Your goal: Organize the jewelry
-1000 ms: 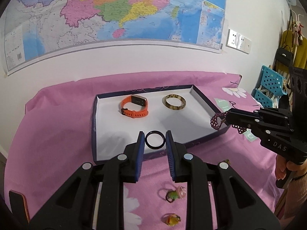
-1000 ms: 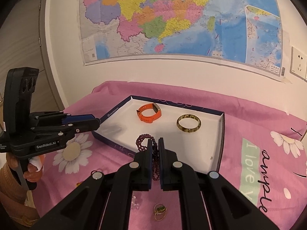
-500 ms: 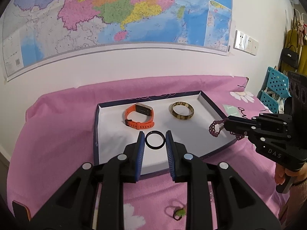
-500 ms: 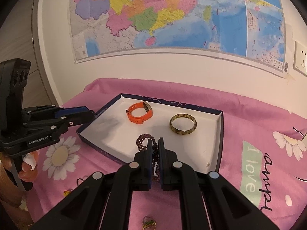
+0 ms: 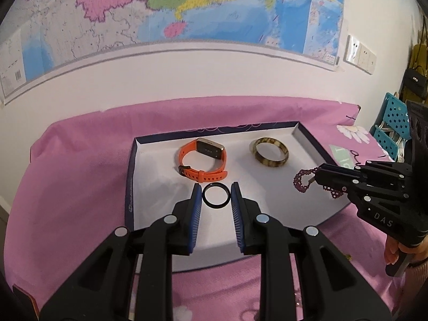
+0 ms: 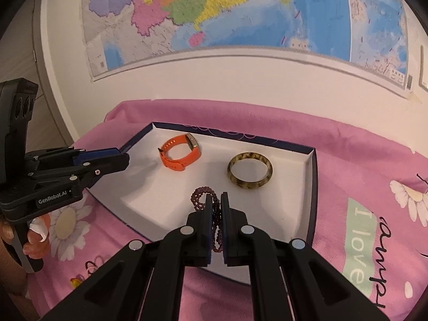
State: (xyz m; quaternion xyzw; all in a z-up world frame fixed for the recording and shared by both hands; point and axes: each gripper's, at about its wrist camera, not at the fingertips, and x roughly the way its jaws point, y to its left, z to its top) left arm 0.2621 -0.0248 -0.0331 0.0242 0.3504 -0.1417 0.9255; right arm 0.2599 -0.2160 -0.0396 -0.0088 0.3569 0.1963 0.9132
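Both grippers have moved forward over the white tray (image 5: 149, 176). The left gripper (image 5: 216, 196) clasps a black ring (image 5: 216, 195); the right gripper (image 6: 216, 208) is clenched on a beaded bracelet (image 6: 202, 196). Both pieces look ready to set beside the orange watch (image 5: 203, 159) and bangle (image 5: 270, 152).

A pink flower-printed cloth (image 6: 361, 160) covers the surface, carrying a shallow navy-rimmed white tray (image 6: 311, 195) and, near its front left edge, what may be a small yellow ring (image 6: 75, 282).
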